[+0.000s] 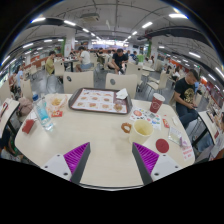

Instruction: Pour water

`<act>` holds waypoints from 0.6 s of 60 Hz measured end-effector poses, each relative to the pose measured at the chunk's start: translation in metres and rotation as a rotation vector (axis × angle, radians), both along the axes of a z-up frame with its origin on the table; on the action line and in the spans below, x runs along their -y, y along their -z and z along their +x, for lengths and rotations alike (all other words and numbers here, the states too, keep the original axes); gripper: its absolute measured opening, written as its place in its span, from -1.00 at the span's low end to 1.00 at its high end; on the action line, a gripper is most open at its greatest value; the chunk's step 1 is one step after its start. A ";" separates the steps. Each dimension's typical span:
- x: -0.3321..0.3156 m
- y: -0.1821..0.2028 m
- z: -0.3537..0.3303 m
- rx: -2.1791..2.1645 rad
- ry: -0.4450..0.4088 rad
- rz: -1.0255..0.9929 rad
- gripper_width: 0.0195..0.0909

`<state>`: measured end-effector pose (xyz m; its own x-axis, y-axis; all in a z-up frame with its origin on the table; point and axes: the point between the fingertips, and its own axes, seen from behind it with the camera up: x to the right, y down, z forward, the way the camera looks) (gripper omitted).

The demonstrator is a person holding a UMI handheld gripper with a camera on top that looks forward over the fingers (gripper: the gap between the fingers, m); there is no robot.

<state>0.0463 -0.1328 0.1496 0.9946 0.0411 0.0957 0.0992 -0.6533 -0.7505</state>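
While spread, tool (116, 153) over canteen table (105, 135)

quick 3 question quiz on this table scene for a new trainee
1. True or false: the gripper holds the bottle.
2. What lies in the middle of the table, beyond the fingers?
A. a tray
B. a laptop
C. a kettle
3. Fill in: the bottle has a ____ cap.

Key:
1. False: the fingers are open and empty, and the bottle stands apart on the table.
2. A, the tray.
3. Blue.
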 end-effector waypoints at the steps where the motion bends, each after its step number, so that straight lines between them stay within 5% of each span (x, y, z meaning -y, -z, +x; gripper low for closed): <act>1: 0.001 0.001 -0.001 0.000 0.000 -0.002 0.84; 17: 0.012 0.025 -0.066 0.006 -0.012 -0.033 0.84; 36: -0.021 0.036 -0.252 -0.111 -0.142 0.042 0.84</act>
<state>-0.2056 -0.1119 0.1138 0.9836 0.1803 -0.0100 0.1031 -0.6062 -0.7886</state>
